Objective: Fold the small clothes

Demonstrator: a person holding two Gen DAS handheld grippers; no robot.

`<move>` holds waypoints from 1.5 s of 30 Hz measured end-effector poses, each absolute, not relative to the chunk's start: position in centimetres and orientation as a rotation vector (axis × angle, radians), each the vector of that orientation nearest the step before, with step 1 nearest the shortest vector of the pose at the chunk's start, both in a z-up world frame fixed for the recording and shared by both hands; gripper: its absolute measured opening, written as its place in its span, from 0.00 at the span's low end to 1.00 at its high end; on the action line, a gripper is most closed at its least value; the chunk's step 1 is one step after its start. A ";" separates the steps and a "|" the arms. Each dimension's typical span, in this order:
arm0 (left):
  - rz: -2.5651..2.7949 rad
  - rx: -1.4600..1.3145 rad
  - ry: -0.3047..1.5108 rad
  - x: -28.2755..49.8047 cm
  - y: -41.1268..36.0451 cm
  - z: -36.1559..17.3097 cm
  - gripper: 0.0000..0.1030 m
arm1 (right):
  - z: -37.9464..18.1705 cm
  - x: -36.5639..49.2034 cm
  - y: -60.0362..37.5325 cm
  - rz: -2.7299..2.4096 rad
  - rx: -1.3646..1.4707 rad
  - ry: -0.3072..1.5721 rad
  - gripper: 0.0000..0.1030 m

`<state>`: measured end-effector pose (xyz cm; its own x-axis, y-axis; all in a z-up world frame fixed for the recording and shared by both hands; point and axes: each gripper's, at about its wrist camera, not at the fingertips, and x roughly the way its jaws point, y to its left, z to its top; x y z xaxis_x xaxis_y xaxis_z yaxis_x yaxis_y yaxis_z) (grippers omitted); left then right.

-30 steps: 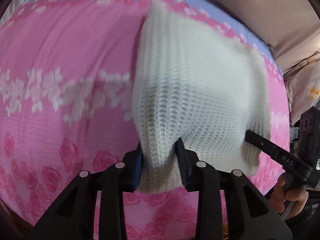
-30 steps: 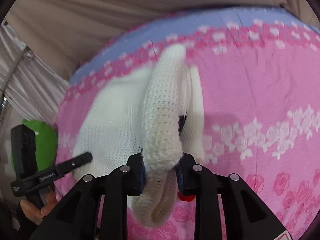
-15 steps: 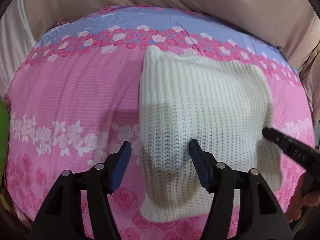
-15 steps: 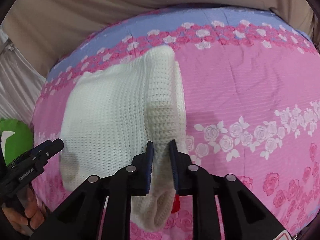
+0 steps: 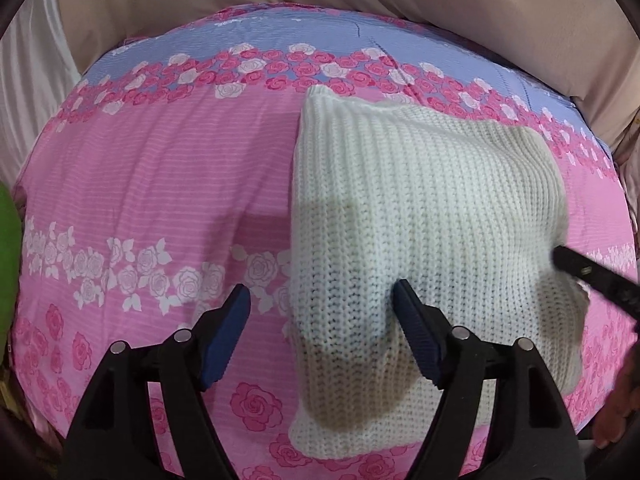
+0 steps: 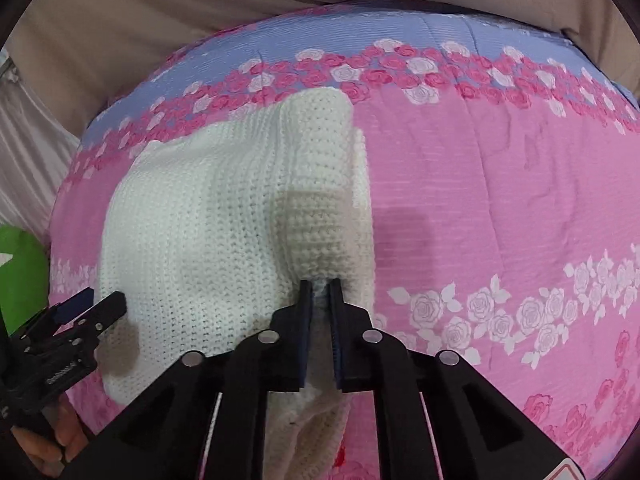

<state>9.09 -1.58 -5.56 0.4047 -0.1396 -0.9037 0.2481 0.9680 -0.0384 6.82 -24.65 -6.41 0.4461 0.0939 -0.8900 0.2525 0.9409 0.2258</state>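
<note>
Knitwear (image 5: 420, 216), white and folded, is laid on a pink floral sheet (image 5: 152, 184), toward its right half in the left wrist view. The left gripper (image 5: 322, 312) is held above the garment's near left corner; its jaws are opening, with that corner seen between the 2 blue pads (image 5: 224, 336) and neither pad pressed on it. The right gripper (image 6: 320, 296) is placed at the garment's near right edge, where a thicker rolled band (image 6: 320, 184) is seen. Its jaws are closing and stand almost together, with a thin strip of knit pinched between them. A green object (image 6: 20, 276) is seen at the sheet's left edge. Beige fabric (image 6: 160, 20) is seen beyond the sheet.
</note>
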 end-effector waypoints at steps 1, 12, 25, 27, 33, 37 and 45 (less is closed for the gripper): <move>-0.244 0.116 1.126 9.0 -1.6 -5.4 0.70 | -5.7 6.4 -25.0 -0.099 0.401 1.100 0.09; -0.219 0.150 1.103 7.5 -2.4 -4.2 0.68 | -5.6 3.4 -23.1 -0.171 0.297 1.079 0.10; -0.183 0.137 1.033 4.8 -1.6 -2.5 0.73 | -2.5 1.0 -22.8 -0.165 0.321 1.024 0.14; -0.182 0.121 0.993 3.6 -1.4 -1.8 0.80 | -1.0 -0.3 -22.3 -0.194 0.301 0.981 0.17; -0.174 0.161 0.884 0.6 -2.3 -1.6 0.90 | -2.2 -3.4 -21.8 -0.307 0.306 0.971 0.37; -0.168 0.188 0.867 -0.3 -2.5 -2.2 0.91 | -3.4 -4.2 -21.8 -0.336 0.274 0.986 0.37; -0.138 0.156 0.883 -0.3 -1.3 -2.6 0.93 | -2.8 -5.2 -20.3 -0.295 0.227 0.924 0.42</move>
<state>-0.25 -1.32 -2.57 0.6276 -0.0557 -0.7765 0.1839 0.9798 0.0784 -5.15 -20.29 -2.81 0.5670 -0.1516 -0.8096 0.3447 0.9364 0.0662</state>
